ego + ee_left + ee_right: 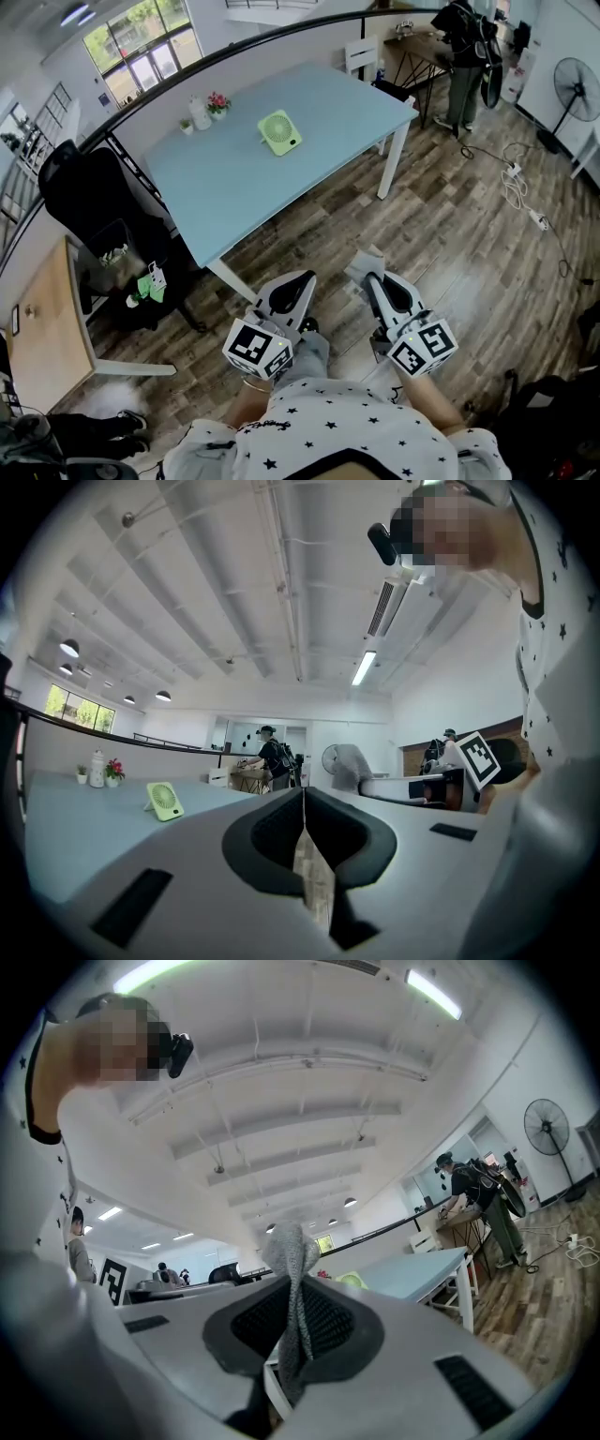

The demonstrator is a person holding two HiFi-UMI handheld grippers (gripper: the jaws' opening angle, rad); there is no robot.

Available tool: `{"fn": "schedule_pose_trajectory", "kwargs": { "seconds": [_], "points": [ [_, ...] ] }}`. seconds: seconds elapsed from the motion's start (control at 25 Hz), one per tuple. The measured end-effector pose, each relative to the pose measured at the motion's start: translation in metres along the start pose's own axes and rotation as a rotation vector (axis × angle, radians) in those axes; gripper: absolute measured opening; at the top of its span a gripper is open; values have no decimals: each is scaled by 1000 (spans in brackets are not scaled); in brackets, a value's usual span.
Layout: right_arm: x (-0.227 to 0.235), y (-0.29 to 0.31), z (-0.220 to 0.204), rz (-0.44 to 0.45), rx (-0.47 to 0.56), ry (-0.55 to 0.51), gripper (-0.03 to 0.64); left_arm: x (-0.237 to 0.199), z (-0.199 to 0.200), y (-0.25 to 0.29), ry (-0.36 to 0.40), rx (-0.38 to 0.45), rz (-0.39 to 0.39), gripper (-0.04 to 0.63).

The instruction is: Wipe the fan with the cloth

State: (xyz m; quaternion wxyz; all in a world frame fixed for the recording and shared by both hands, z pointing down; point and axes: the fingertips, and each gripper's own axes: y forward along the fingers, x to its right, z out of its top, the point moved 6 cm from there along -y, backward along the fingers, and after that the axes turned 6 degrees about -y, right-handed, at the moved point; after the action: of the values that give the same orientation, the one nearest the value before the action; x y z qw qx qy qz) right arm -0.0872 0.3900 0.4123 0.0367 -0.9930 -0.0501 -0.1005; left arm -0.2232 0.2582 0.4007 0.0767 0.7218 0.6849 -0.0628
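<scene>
A small green fan stands on the light blue table, far ahead of both grippers. Both grippers are held low over the wood floor, close to the person's body. My right gripper is shut on a grey cloth, and a tuft of that cloth sticks up between the jaws of the right gripper. My left gripper is shut with nothing in it; its jaws meet edge to edge. The fan shows small at the left of the left gripper view.
A potted flower and a white bottle stand at the table's far edge. A black office chair and a wooden desk are at the left. A person stands at the back right near a standing fan. Cables lie on the floor.
</scene>
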Motion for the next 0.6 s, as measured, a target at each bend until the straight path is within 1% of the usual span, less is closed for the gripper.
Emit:
{"fn": "schedule_pose_trajectory", "kwargs": {
  "seconds": [0.16, 0.36, 0.6],
  "points": [
    [11, 25, 2, -1, -10, -4, 31, -23, 5, 14, -4, 8, 5, 31],
    [20, 59, 5, 4, -28, -1, 31, -52, 14, 28, 9, 3, 11, 31],
    [28, 99, 7, 9, -37, -10, 31, -89, 20, 40, -2, 14, 19, 31]
  ]
}}
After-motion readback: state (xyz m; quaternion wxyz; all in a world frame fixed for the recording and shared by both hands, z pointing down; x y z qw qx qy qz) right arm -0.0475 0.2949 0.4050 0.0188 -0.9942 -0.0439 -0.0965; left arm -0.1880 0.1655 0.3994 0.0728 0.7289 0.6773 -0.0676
